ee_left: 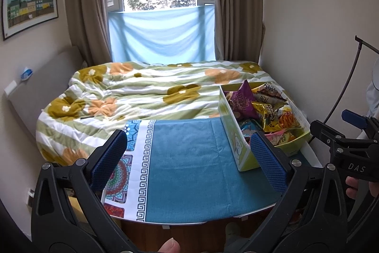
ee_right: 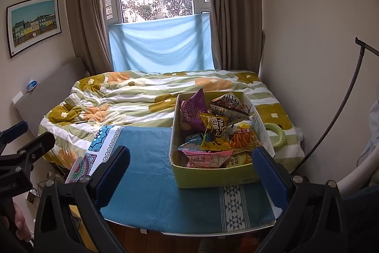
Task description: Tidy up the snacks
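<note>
My left fingers [ee_left: 189, 155] are spread wide with nothing between them, hovering over the blue cloth on the worktop [ee_left: 189, 172]. My right fingers [ee_right: 191, 170] gape just as wide, also bare, facing the green snack box [ee_right: 213, 178]. That box sits on the worktop's right side, heaped with packets: a purple bag [ee_right: 193, 110], a yellow one [ee_right: 213, 132]. The flowered bed [ee_right: 132, 96] lies beyond.

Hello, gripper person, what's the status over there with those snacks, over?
Left gripper open, empty. Right gripper open, empty, short of the snack box. Snack packets all piled in the box, none out on the blue cloth. Nothing blocking.
</note>
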